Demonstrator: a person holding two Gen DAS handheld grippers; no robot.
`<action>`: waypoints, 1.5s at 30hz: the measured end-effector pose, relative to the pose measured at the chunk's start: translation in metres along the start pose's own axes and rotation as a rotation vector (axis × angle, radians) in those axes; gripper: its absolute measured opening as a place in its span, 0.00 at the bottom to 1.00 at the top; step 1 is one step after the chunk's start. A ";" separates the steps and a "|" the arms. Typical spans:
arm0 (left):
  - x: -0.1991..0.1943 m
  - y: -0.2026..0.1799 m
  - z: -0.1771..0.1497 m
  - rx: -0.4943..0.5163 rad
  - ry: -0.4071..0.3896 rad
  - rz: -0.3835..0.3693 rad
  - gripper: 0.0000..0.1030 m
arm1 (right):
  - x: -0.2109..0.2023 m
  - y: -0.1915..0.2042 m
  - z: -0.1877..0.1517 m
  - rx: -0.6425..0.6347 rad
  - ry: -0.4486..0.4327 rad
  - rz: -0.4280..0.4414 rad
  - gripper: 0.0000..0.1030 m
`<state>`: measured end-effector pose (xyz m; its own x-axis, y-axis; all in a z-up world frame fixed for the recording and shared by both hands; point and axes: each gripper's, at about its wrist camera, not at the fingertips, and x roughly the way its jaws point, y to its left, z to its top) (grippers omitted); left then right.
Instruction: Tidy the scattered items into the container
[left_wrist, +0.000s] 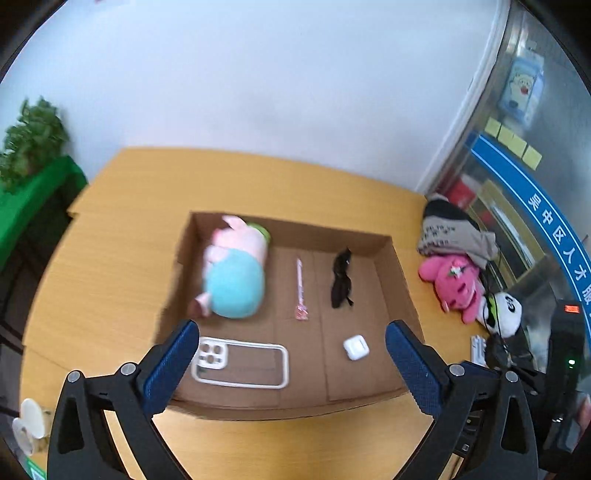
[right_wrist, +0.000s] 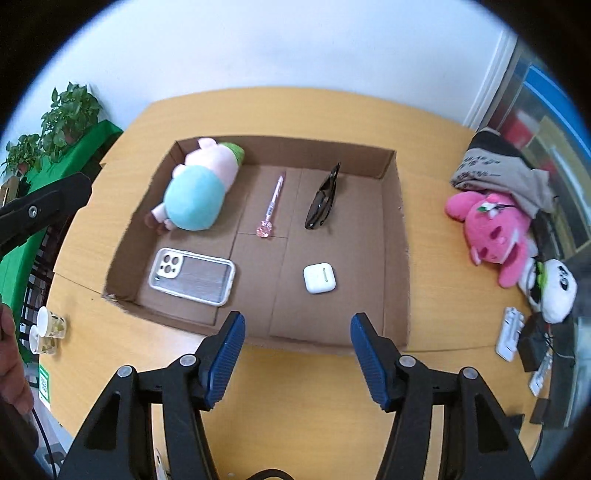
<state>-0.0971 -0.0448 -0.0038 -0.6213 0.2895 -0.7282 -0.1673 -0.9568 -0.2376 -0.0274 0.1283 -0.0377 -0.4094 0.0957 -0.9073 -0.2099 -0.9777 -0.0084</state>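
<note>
Looks like an office. Light wood desk against a plain white wall, potted plants at 10 o'clock, and at 2 o'clock a glass partition with a blue banner in Chinese characters and yellow sticky notes stuck on it.

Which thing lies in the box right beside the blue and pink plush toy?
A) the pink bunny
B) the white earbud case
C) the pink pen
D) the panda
C: the pink pen lies on the cardboard box floor next to the plush toy.
</note>
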 end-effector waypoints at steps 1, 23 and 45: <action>-0.009 0.001 -0.001 0.005 -0.014 0.011 0.99 | -0.008 0.003 -0.003 0.003 -0.009 -0.008 0.57; -0.098 -0.044 -0.047 0.069 -0.101 0.156 1.00 | -0.084 -0.016 -0.063 0.033 -0.131 0.023 0.62; -0.058 -0.071 -0.047 0.182 -0.038 0.222 1.00 | -0.056 -0.044 -0.070 0.102 -0.112 0.063 0.67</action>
<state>-0.0132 0.0074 0.0256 -0.6855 0.0745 -0.7242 -0.1565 -0.9866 0.0466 0.0669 0.1531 -0.0156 -0.5197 0.0605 -0.8522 -0.2674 -0.9589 0.0950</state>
